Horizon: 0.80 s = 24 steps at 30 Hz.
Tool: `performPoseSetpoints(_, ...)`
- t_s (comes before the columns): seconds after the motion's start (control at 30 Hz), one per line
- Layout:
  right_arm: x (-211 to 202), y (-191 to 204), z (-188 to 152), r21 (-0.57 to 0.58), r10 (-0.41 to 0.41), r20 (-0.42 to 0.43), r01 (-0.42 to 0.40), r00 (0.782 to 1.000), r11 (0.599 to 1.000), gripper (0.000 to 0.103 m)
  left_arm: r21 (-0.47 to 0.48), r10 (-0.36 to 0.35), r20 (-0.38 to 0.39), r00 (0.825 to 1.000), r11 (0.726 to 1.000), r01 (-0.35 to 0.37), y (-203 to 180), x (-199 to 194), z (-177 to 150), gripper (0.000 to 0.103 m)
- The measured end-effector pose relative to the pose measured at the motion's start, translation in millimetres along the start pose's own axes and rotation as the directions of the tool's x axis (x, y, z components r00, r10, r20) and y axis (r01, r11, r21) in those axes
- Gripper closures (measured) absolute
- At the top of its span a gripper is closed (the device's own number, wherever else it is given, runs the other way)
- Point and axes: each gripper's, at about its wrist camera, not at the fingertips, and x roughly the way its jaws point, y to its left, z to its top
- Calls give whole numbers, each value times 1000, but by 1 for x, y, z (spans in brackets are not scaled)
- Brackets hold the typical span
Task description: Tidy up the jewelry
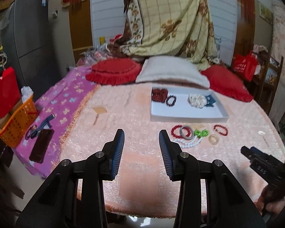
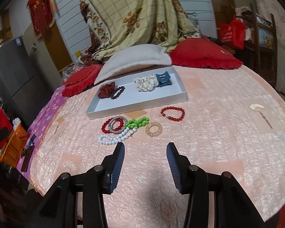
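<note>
A white tray (image 2: 142, 104) lies on the pink bedspread and holds red beads (image 2: 106, 90), a dark bracelet (image 2: 118, 92), a cream scrunchie (image 2: 145, 82) and a blue hair claw (image 2: 163, 79). In front of it lie a red bracelet (image 2: 172, 112), a gold coil tie (image 2: 153, 129), green beads (image 2: 136, 123), a grey bangle (image 2: 116, 127) over a red bracelet, and white beads (image 2: 115, 138). My right gripper (image 2: 145, 148) is open and empty just short of them. My left gripper (image 1: 141, 134) is open and empty, left of the pile (image 1: 190, 134). The tray also shows in the left wrist view (image 1: 188, 116).
Red cushions (image 2: 205, 55) and a grey pillow (image 2: 134, 60) lie behind the tray. An orange basket (image 1: 17, 125) and a dark case (image 1: 41, 145) sit at the left on a purple cloth. A small white hairpin (image 2: 257, 108) lies to the right.
</note>
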Motion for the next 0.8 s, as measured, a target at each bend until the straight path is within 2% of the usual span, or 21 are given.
performPoseSetpoints(0.13,-20,0,2,10,-1,35,0,999,1000,59,8,28,37,999,1000,-28,9,-24,4,58)
performPoseSetpoints(0.4,-63,-5,13,28,-27,130,23,991,999,59,-92,71,68,995,994,-64,50,-52,6,56)
performPoseSetpoints(0.5,-54,-10,9,17,-60,107,58,993,998,59,-113,60,40,997,992,-55,56,-45,0,55)
performPoseSetpoints(0.63,-25,-15,-6,19,-53,20,53,998,998,58,-111,5,-29,1000,994,-9,55,-24,-10,55)
performPoseSetpoints(0.8,2,-28,-23,19,-68,-50,69,996,997,58,-78,-52,-116,992,996,43,38,14,-23,55)
